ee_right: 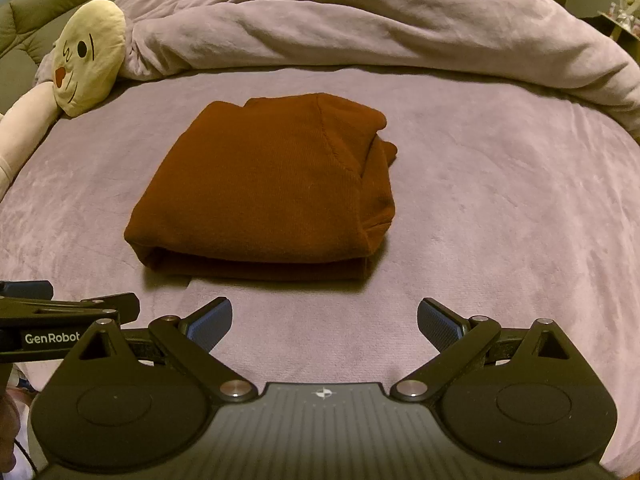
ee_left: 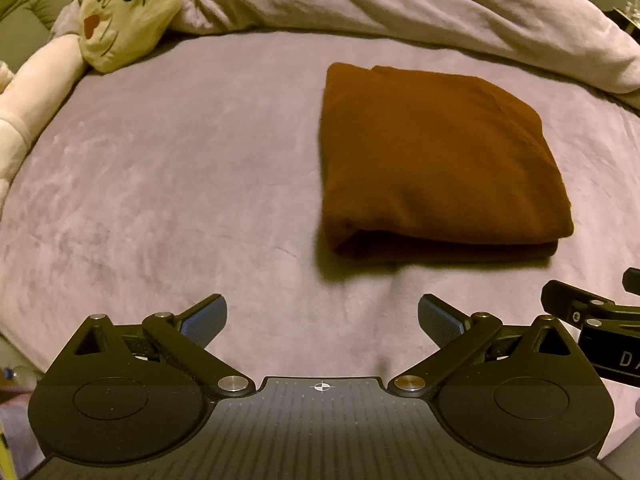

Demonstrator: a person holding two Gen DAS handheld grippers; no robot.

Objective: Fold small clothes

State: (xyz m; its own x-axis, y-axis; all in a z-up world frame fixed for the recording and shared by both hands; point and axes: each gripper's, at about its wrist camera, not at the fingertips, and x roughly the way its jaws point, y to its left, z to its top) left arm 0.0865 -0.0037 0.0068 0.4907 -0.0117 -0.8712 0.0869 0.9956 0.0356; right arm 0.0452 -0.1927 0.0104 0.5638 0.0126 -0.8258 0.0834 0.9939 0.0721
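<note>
Fingers of left gripper (ee_left: 322, 322) and right gripper (ee_right: 324, 322) spread apart, empty. Folded brown garment (ee_right: 264, 188) (neat bundle) on bed (ee_right: 500, 216), just beyond.

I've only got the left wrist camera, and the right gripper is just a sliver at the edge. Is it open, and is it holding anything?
Observer: The right gripper is open and empty. It sits short of the brown folded garment, not touching it.
Operator: Okay. From my side the garment looks square. Is its right side tidy?
Observer: Not quite. A bunched fold pokes out past the top layer at the far right corner.
</note>
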